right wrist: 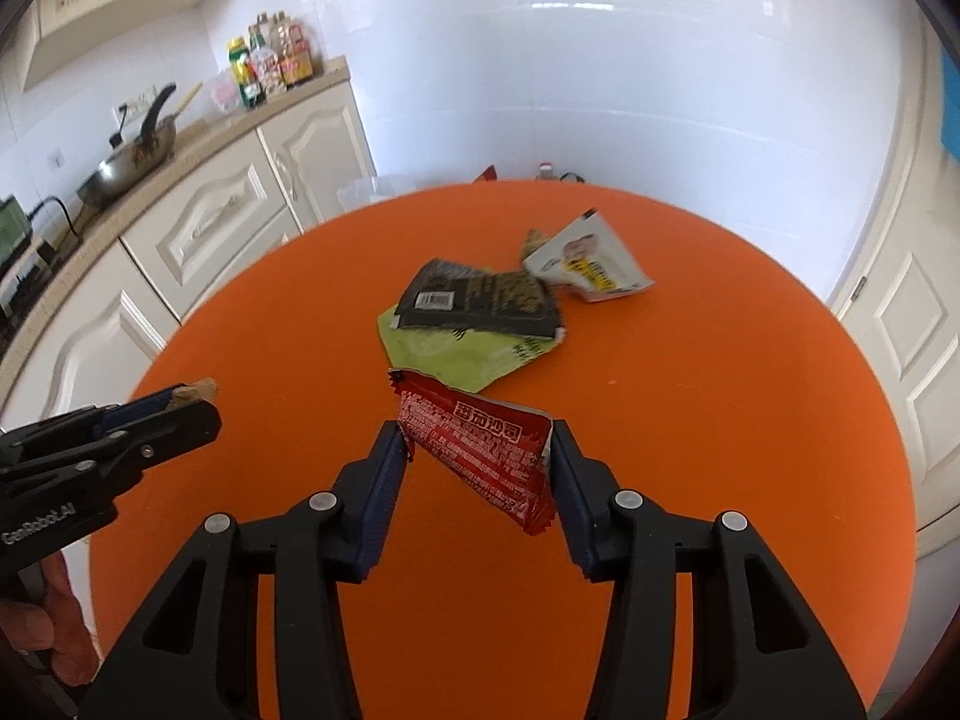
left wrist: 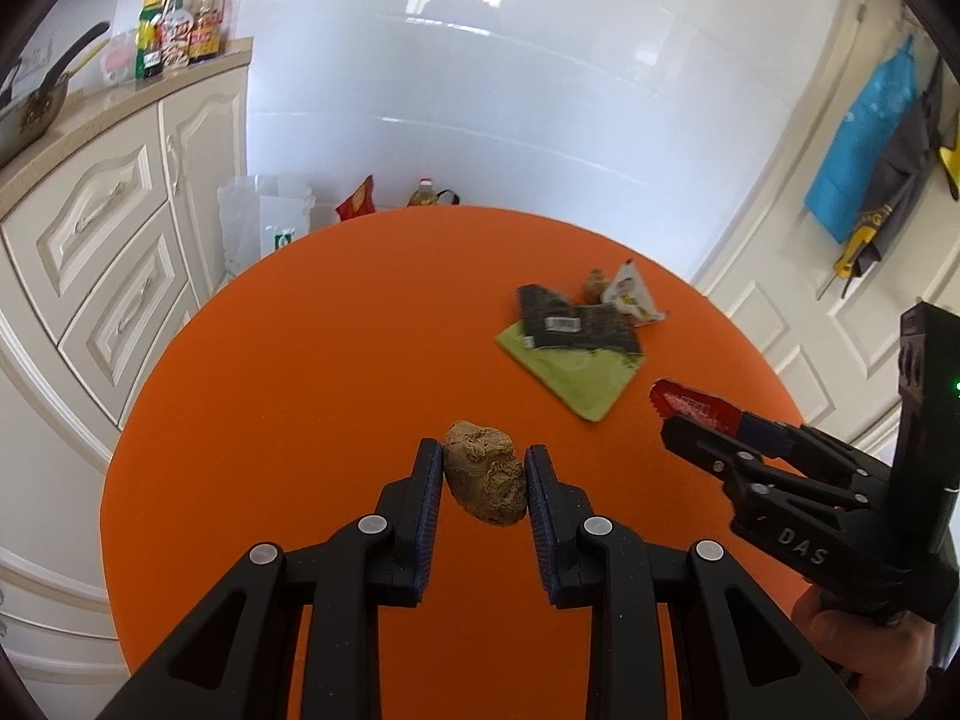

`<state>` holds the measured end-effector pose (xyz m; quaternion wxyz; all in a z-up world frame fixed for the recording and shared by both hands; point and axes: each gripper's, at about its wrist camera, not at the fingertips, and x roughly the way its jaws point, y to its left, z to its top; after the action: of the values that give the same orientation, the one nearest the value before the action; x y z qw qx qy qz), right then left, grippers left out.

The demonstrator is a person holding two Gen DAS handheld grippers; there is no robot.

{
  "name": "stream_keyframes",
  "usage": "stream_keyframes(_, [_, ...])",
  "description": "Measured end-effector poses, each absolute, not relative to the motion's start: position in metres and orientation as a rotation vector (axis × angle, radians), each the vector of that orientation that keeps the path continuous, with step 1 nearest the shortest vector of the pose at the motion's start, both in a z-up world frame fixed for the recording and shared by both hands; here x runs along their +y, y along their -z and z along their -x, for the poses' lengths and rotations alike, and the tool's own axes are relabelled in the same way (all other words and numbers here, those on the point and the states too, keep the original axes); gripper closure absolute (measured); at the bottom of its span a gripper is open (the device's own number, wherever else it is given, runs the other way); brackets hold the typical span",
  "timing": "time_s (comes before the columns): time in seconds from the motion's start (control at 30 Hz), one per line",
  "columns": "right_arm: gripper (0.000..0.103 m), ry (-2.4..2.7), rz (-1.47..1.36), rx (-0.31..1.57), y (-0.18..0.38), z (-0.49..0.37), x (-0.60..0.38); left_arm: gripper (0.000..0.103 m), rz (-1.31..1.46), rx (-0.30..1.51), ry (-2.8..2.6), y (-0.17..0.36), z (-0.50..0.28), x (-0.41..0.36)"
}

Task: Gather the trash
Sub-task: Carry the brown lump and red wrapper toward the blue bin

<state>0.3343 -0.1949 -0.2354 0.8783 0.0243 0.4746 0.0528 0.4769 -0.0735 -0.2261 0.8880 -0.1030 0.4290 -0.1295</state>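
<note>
My left gripper (left wrist: pixel 485 483) is shut on a brown lumpy piece of trash (left wrist: pixel 486 480) and holds it above the round orange table (left wrist: pixel 300 390). In the right wrist view that same gripper (right wrist: pixel 198 399) enters from the left with the brown lump (right wrist: pixel 201 389) at its tips. My right gripper (right wrist: pixel 480 450) grips a red snack wrapper (right wrist: pixel 480 450) between its pads, lifted off the table; the left wrist view shows it (left wrist: pixel 690 414) at right. Farther back lie a black wrapper (right wrist: pixel 480 300) on a green packet (right wrist: pixel 444 354) and a white packet (right wrist: pixel 591 264).
Cream kitchen cabinets (left wrist: pixel 102 240) and a counter with bottles (left wrist: pixel 180 30) and a pan (right wrist: pixel 132 162) stand to the left. A white bag (left wrist: pixel 264 222) sits on the floor behind the table. Aprons (left wrist: pixel 864 138) hang on the door at right.
</note>
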Motion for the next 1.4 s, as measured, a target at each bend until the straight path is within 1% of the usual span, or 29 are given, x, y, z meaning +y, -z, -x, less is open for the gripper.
stream_keyframes(0.37, [0.055,-0.081,-0.144,0.846,0.169,-0.289,-0.247,0.079,0.134,0.795,0.358,0.185,-0.457,-0.110])
stream_keyframes(0.53, [0.055,-0.034,-0.173,0.773,0.137,-0.263,-0.283,0.079,0.093,0.742,0.418,0.159,-0.437,-0.143])
stream_keyframes(0.77, [0.055,0.058,-0.206,0.709,0.108,-0.226,-0.336,0.079,0.033,0.692,0.525,0.129,-0.405,-0.195])
stream_keyframes(1.17, [0.055,0.312,-0.256,0.658,0.085,-0.133,-0.445,0.079,-0.040,0.684,0.770,0.107,-0.356,-0.302])
stream_keyframes(1.3, [0.055,0.410,-0.279,0.667,0.087,-0.099,-0.481,0.079,-0.066,0.707,0.869,0.112,-0.342,-0.341])
stream_keyframes(1.4, [0.055,0.477,-0.318,0.692,0.100,-0.074,-0.510,0.079,-0.094,0.763,0.940,0.131,-0.336,-0.376])
